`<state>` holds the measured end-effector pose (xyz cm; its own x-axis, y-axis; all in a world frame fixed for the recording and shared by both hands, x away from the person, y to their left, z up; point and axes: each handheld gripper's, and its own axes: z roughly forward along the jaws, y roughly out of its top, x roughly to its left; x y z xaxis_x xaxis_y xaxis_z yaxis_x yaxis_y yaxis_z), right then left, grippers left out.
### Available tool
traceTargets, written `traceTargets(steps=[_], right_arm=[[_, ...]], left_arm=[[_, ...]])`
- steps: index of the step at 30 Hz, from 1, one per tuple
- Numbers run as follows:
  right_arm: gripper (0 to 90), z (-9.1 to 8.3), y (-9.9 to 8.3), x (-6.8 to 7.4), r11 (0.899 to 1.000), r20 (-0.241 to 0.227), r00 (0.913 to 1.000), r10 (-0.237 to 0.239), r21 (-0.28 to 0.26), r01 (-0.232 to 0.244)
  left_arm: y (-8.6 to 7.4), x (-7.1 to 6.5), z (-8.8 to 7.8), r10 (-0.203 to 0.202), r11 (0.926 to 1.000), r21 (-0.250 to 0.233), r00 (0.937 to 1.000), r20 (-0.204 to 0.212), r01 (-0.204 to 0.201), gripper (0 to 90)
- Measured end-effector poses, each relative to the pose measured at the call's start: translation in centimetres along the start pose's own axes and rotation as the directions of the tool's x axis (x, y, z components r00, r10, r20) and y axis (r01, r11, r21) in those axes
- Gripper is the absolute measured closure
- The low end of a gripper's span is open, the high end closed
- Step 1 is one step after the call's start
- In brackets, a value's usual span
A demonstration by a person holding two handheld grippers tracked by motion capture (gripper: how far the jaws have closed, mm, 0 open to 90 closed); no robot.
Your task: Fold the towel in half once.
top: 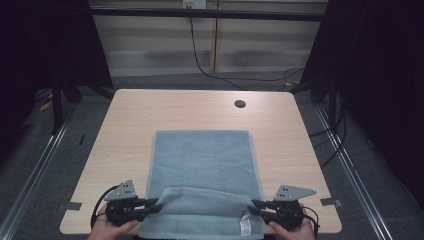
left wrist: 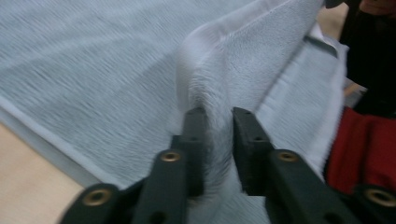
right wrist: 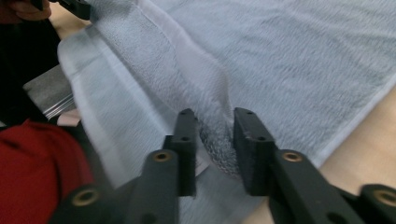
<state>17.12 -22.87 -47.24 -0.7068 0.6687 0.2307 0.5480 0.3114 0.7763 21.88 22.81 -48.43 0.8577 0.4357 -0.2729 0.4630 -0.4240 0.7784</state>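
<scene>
While the towel (top: 202,165) lies mid-table with only its six o'clock edge lifted, the left gripper (top: 159,204) and right gripper (top: 252,206) stand slightly parted around that fold; folding has barely begun.

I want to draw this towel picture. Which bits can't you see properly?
- Towel near edge: cut off by the bottom of the high view.
- Label on the towel: too small to read in the high view.
- Left gripper and right gripper: towel sits between the jaws, but the blurred gripper views don't show whether the pads press it.
</scene>
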Motion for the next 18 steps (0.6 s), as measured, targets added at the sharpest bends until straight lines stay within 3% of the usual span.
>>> traceTargets(steps=[3, 4, 8, 9, 11, 13, 14, 15, 16, 18], right_arm=[[65.8, -0.5, -0.5, 0.3, 1.000, -0.012, 0.9999, 0.003, 0.000, -0.003], [62.6, -1.2, -0.8, 0.6, 1.000, -0.031, 0.9994, 0.017, -0.015, -0.018], [57.3, -2.1, -1.0, 0.9, 0.999, -0.018, 0.9997, 0.018, -0.036, -0.018], [55.5, -2.6, -0.9, 0.6, 0.998, -0.009, 0.9998, 0.017, -0.062, -0.017], [54.7, -2.6, -0.8, 0.4, 0.998, -0.002, 0.9999, 0.016, -0.067, -0.016], [54.1, -2.0, 0.0, -0.7, 0.997, 0.000, 0.9998, 0.018, -0.071, -0.018], [54.1, -2.0, 0.0, -0.7, 0.997, 0.000, 0.9998, 0.018, -0.071, -0.018], [53.6, -1.1, 0.9, -1.6, 0.997, 0.001, 0.9999, 0.015, -0.074, -0.015], [53.5, -0.6, 1.4, -2.1, 0.997, -0.003, 0.9999, 0.015, -0.070, -0.015], [52.6, 0.0, 1.9, -2.6, 0.998, 0.002, 0.9999, 0.017, -0.066, -0.016]], left_arm=[[-0.2, -1.0, -0.5, 0.019, 0.9998, -0.006, 0.9997, 0.015, -0.019, 70.1], [-0.2, -1.5, -1.0, 0.013, 0.9993, -0.036, 0.9992, 0.039, -0.011, 62.7], [0.4, -1.6, -2.0, 0.008, 0.9959, -0.090, 0.9983, 0.057, -0.003, 54.6], [1.0, -1.4, -2.3, 0.000, 0.9956, -0.093, 0.9986, 0.053, 0.005, 47.8], [1.8, -0.8, -2.3, 0.004, 0.9950, -0.100, 0.9996, 0.028, -0.002, 47.2], [2.8, 0.2, -1.9, 0.010, 0.9952, -0.097, 1.0000, -0.001, -0.010, 46.0], [3.3, 0.8, -1.5, 0.013, 0.9963, -0.085, 0.9999, -0.004, -0.013, 45.9], [4.1, 2.1, -0.3, 0.018, 0.9978, -0.063, 0.9992, -0.035, -0.021, 45.9], [4.5, 2.7, 0.4, -0.003, 0.9987, -0.051, 0.9991, -0.043, 0.001, 45.5], [4.8, 3.4, 1.0, -0.004, 0.9994, -0.035, 0.9987, -0.050, 0.002, 44.8]])
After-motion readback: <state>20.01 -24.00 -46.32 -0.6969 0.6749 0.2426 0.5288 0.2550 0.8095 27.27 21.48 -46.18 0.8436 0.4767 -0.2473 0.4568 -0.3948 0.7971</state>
